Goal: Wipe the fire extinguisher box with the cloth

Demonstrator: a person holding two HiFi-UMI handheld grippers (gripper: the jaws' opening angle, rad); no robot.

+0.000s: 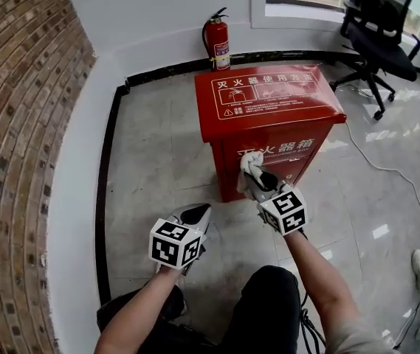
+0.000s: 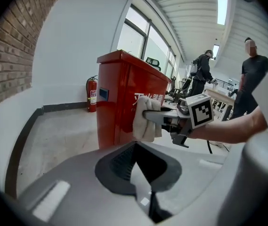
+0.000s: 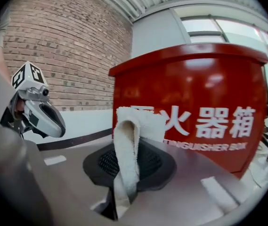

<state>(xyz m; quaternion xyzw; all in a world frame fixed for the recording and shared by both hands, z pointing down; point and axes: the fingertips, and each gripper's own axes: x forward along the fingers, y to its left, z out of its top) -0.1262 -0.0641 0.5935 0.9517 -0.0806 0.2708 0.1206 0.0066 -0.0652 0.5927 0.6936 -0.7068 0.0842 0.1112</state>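
The red fire extinguisher box (image 1: 269, 113) stands on the tiled floor, its front with white characters facing me. My right gripper (image 1: 257, 179) is shut on a white cloth (image 1: 249, 165) and holds it against the upper front of the box. In the right gripper view the cloth (image 3: 143, 121) loops up out of the jaws, right before the box (image 3: 195, 88). My left gripper (image 1: 196, 216) hangs low to the left of the box, shut and holding nothing. From the left gripper view, the cloth (image 2: 145, 119) touches the box (image 2: 119, 98).
A red fire extinguisher (image 1: 218, 43) stands against the back wall. A brick wall (image 1: 10, 124) curves along the left. An office chair (image 1: 376, 32) stands at back right, and a white cable (image 1: 387, 169) trails over the floor. Two people (image 2: 254, 74) stand farther off.
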